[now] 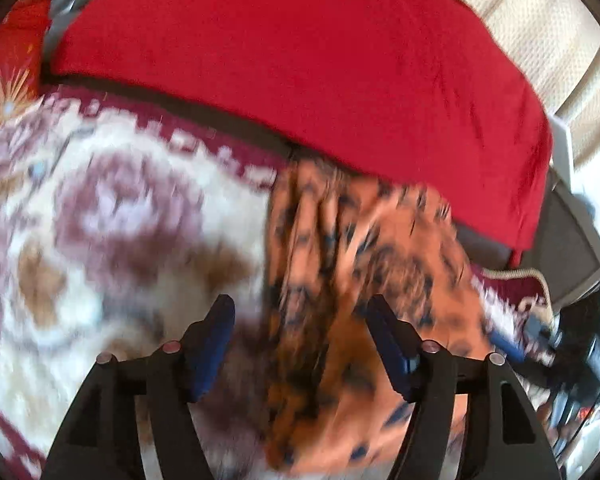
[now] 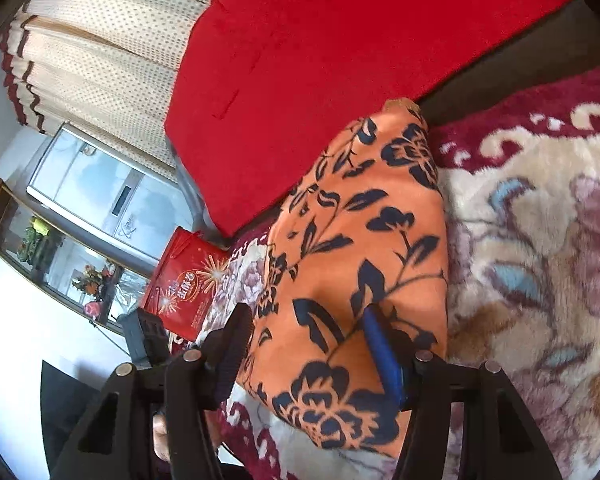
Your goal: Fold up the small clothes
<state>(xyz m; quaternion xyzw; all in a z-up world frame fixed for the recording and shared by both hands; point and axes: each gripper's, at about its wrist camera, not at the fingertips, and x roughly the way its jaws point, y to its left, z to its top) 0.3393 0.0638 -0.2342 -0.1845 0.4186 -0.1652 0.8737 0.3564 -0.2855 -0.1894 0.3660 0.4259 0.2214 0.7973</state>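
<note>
While folded, garment: orange floral cloth [image 2: 359, 240] lies on patterned blanket [image 2: 539, 220], by red cushion [image 2: 319, 60].
Left fingers [image 1: 301, 344]: released, straddling cloth.
Right fingers [image 2: 307, 344]: released above cloth.

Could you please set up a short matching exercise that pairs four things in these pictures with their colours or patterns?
Things:
1. folded cloth
2. plush blanket
3. big cushion
4. curtain

Looks:
A. plain red
B. cream with small dots
C. orange with dark blue flowers
D. cream with maroon and mauve flowers

Pairs: 1-C, 2-D, 3-A, 4-B
</note>
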